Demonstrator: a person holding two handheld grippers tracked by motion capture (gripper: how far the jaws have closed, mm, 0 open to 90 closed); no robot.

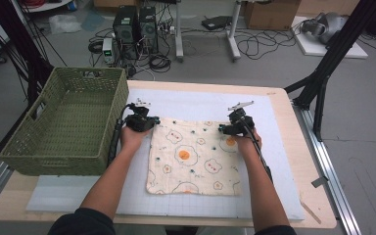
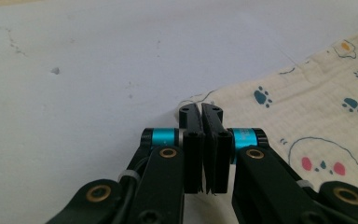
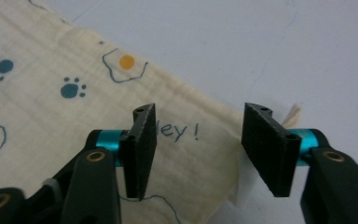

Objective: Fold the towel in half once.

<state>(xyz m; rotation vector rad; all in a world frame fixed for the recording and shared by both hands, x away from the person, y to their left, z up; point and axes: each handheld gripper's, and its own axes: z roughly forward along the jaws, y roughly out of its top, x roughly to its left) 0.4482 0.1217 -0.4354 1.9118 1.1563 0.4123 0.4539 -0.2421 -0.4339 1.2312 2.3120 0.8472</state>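
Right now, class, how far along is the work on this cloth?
Done: the left gripper is shut on the cloth at its far left corner. In hand: the right gripper straddles the far right corner, jaws apart, not yet pinching. Left: gripping it and moving the cloth, perhaps to the green basket.

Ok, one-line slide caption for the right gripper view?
Right gripper, fingers apart, straddling the far corner of the egg-print cloth on the white mat.

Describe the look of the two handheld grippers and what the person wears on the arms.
Both the left gripper and right gripper are black, with flat black fingers, teal collars, brass-coloured pivots and a grey plate on top. A black cable trails from each. Dark sleeves are pushed up above the elbows.
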